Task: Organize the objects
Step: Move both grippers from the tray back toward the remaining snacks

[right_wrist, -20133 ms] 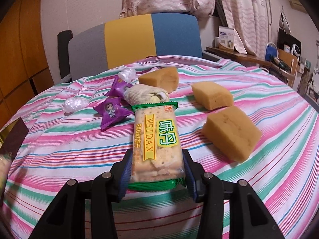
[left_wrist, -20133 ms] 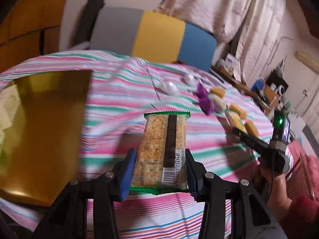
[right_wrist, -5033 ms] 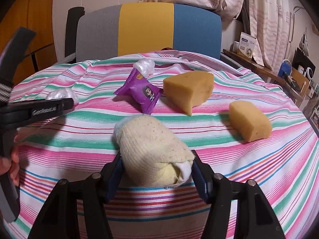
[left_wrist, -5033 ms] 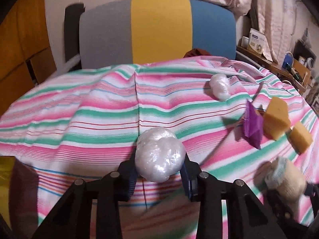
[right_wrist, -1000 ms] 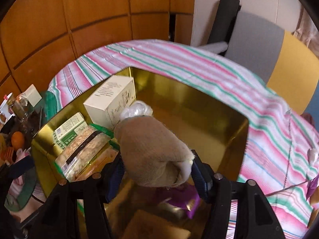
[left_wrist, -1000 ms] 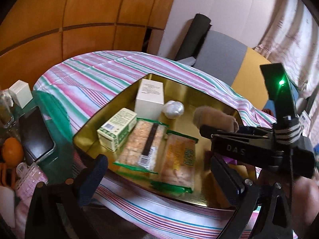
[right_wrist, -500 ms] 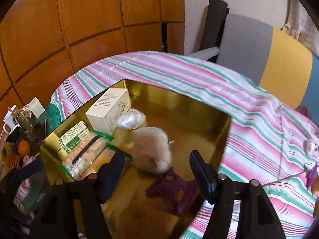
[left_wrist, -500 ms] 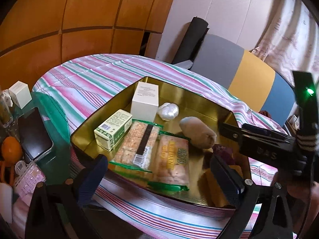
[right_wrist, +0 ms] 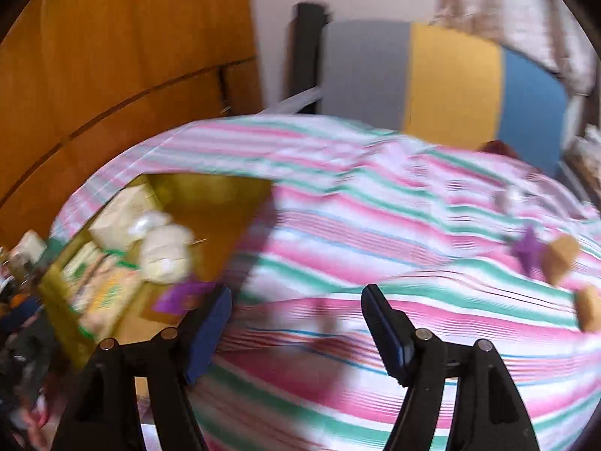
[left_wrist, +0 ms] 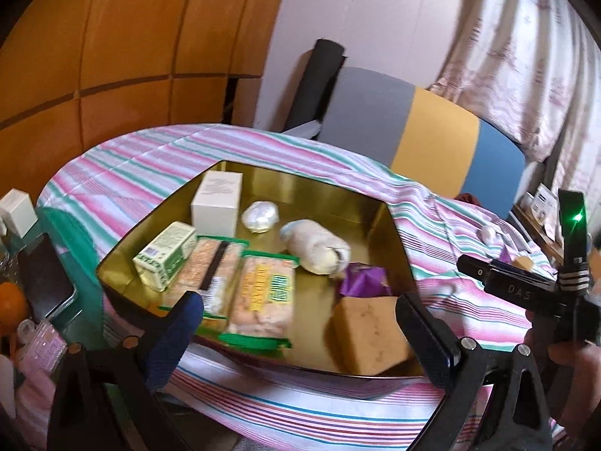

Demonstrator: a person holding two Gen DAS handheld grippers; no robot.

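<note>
A gold tray (left_wrist: 319, 195) on the striped tablecloth (left_wrist: 142, 158) holds a white box (left_wrist: 216, 203), a white wrapped ball (left_wrist: 260, 216), a beige roll (left_wrist: 315, 246), a green box (left_wrist: 165, 261), two cracker packs (left_wrist: 263, 297), a purple packet (left_wrist: 362, 282) and a yellow block (left_wrist: 370, 334). My left gripper (left_wrist: 300, 334) hangs open and empty over the tray's near edge. My right gripper (right_wrist: 296, 319) is over the cloth to the right of the tray (right_wrist: 210, 191), with its jaws opening and nothing between them. Out on the cloth lie a purple packet (right_wrist: 527, 251) and two yellow blocks (right_wrist: 561, 259).
A chair with a grey, yellow and blue back (left_wrist: 413, 131) stands behind the table, against a wooden panelled wall (left_wrist: 112, 56). Left of the tray sit a dark phone (left_wrist: 45, 282), an orange (left_wrist: 9, 306) and a small white box (left_wrist: 17, 212). A small white ball (right_wrist: 505, 197) lies far right.
The right gripper let the beige roll drop into the tray, opened wider and swung right, out over the cloth. The left gripper drifted slightly and stayed open.
</note>
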